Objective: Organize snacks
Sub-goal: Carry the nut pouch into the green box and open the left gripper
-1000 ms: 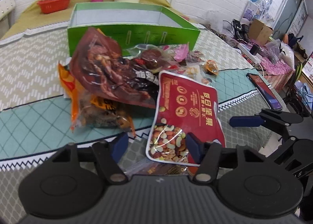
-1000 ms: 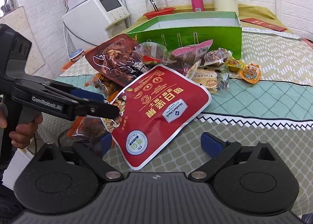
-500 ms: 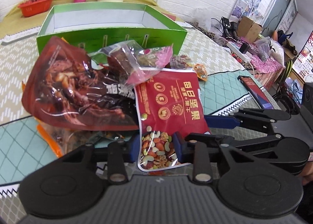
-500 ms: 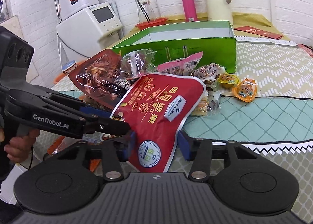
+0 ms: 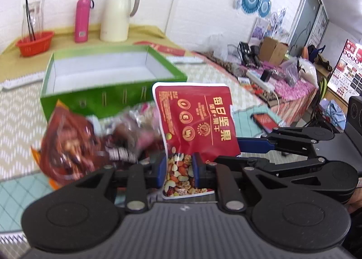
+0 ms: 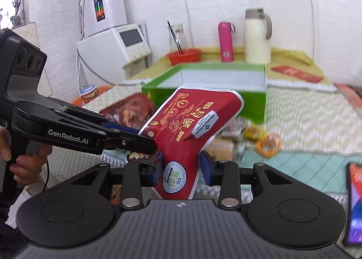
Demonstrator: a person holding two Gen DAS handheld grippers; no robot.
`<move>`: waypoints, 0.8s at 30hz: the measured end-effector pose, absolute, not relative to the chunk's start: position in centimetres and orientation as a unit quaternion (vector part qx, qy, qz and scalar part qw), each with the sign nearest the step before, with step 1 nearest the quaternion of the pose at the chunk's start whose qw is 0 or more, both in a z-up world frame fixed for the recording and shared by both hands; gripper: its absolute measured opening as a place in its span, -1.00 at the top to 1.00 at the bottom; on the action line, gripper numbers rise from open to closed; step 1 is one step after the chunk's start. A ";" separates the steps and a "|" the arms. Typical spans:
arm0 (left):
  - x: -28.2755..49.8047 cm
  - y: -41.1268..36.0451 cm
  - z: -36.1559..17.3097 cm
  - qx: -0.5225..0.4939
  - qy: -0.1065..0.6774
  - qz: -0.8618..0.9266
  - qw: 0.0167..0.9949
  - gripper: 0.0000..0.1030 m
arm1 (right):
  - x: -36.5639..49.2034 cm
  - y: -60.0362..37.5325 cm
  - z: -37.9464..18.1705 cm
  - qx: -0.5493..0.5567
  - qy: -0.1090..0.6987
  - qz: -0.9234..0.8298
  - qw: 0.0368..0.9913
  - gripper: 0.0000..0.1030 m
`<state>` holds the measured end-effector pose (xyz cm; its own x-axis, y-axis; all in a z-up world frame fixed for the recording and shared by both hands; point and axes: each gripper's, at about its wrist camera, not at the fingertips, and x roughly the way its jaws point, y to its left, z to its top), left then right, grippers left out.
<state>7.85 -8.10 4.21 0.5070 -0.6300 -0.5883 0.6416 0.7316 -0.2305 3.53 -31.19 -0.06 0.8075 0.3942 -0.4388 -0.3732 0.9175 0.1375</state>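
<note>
Pouch: red nut pouch (image 5: 194, 121) is lifted above the table, tilted, in front of the green box (image 5: 95, 98).
Left gripper (image 5: 178, 168): fingers clamped on the pouch's lower end, over its clear window of nuts.
Right gripper (image 6: 179, 168): fingers closed in against the pouch's corner by the round seal; whether the right-hand pad truly touches is hard to tell.
Pile: brown snack bag (image 5: 67, 143) and small packets lie blurred on the patterned cloth (image 6: 305, 118).
Box: open-topped, white inside.
Phone (image 6: 355, 204): lies at the table's right edge.

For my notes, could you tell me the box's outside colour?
Green, white inside; the box shows best in the left wrist view.
</note>
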 end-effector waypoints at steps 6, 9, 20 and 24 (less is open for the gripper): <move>13.2 -9.3 6.4 -0.016 0.304 -0.347 0.887 0.73 | 9.2 -31.8 2.6 -0.005 0.199 0.190 0.961 -0.23; 17.0 -9.8 6.8 -0.036 0.307 -0.336 0.890 0.73 | 13.6 -32.8 3.0 0.013 0.205 0.194 0.959 -0.23; 27.7 -12.7 4.6 -0.055 0.352 -0.309 0.882 0.73 | 23.6 -34.4 1.2 0.021 0.241 0.174 0.955 -0.25; 29.1 -13.4 3.3 -0.045 0.369 -0.303 0.878 0.72 | 25.0 -34.5 -0.1 0.020 0.258 0.172 0.950 -0.29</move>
